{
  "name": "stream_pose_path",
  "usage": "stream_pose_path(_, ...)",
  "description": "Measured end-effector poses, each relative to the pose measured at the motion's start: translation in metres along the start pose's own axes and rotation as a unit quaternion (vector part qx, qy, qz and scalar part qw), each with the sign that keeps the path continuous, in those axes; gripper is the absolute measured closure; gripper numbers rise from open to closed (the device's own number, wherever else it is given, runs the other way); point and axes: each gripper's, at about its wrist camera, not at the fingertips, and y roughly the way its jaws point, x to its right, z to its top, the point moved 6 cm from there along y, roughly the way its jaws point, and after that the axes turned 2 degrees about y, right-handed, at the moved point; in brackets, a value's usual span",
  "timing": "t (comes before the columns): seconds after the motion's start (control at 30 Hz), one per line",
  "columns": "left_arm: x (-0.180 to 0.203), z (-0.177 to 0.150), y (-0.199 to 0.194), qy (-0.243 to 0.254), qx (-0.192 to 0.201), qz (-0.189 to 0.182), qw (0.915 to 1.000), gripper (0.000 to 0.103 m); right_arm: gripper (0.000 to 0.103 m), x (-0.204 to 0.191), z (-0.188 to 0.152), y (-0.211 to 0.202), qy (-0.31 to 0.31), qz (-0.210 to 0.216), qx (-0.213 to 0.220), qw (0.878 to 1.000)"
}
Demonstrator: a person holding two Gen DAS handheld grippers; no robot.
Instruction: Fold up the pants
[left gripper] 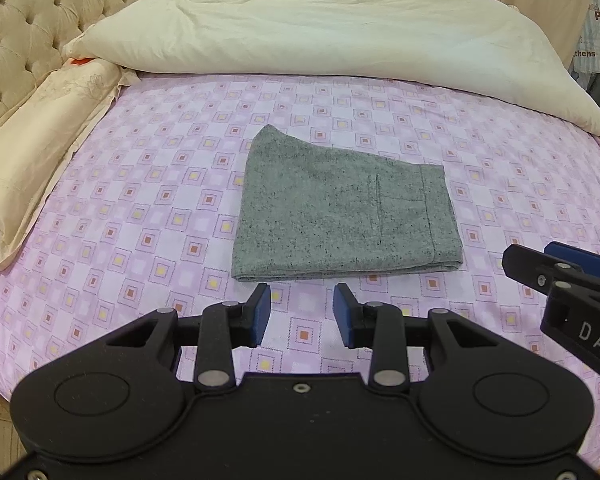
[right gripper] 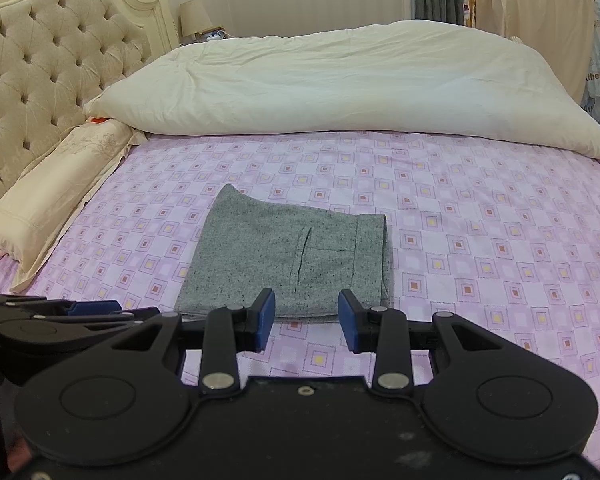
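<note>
Pants (left gripper: 342,208) lie in a compact grey rectangle on the bed's purple checked sheet (left gripper: 140,216), just ahead of both your tools, and they look about finished. Starting on your left: your left hand-held gripper (left gripper: 300,314) hovers just short of the bundle's near edge, blue pads standing apart with only sheet between them, gripping nothing. Moving right, your right hand-held gripper (right gripper: 306,318) sits just beside it, jaws likewise parted and empty, its tips over the near edge of the fabric but not pinching it. Beyond the pants, well apart, the cream duvet (left gripper: 340,32) stretches across the bed. By the look of it, the folds are done; at most a little smoothing remains.
</note>
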Motion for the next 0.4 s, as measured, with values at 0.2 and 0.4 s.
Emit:
stream_pose_path(0.2, 0.0023, -0.0003, -0.001, 0.002, 0.004, 0.004, 1.0, 0.058, 0.066, 0.0006, 0.0001, 0.0009, 0.002, 0.001, 0.0, 1.0)
stream_pose_path(0.4, 0.0054, 0.0004, -0.0017, 0.009, 0.009, 0.009, 0.9999, 0.058, 0.066, 0.0027, -0.0004, 0.0014, 0.003, 0.003, -0.001, 1.0)
